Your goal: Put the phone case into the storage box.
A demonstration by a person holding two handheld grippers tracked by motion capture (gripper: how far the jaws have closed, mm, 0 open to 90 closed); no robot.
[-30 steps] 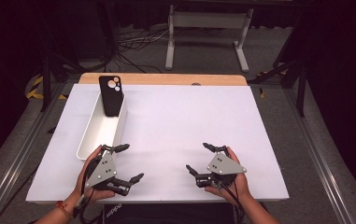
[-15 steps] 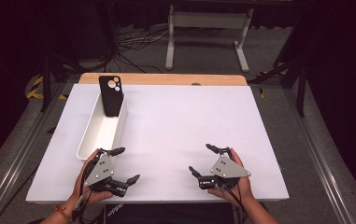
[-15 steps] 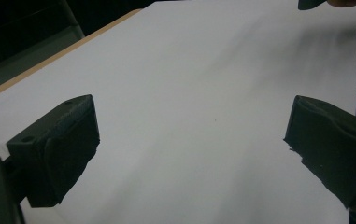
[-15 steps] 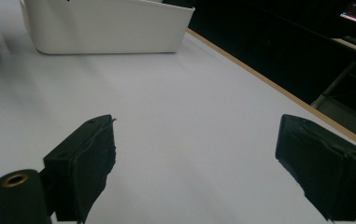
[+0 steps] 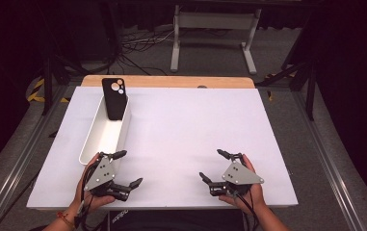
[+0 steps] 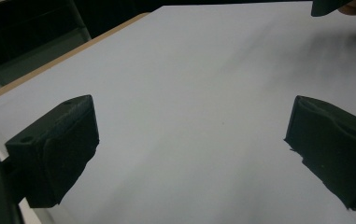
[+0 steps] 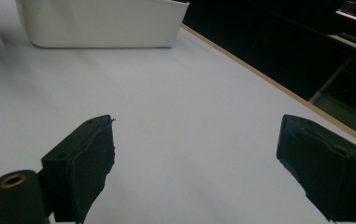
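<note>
1. In the high view we lose the lower end of the phone case (image 5: 114,98) behind the wall of the white bin (image 5: 105,131).
2. In the right gripper view the bin (image 7: 103,23) is cut off by the top edge.
3. The person's forearms run out past the near edge of the high view.
4. In the left gripper view we see just a dark corner of the right gripper (image 6: 331,5) at the top edge.

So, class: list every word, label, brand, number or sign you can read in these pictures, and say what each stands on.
None can be read.
Dark panel below the table's near edge: faint pale marking, too small and blurred to read.
Phone case, white bin, left gripper, right gripper: no lettering visible.
</note>
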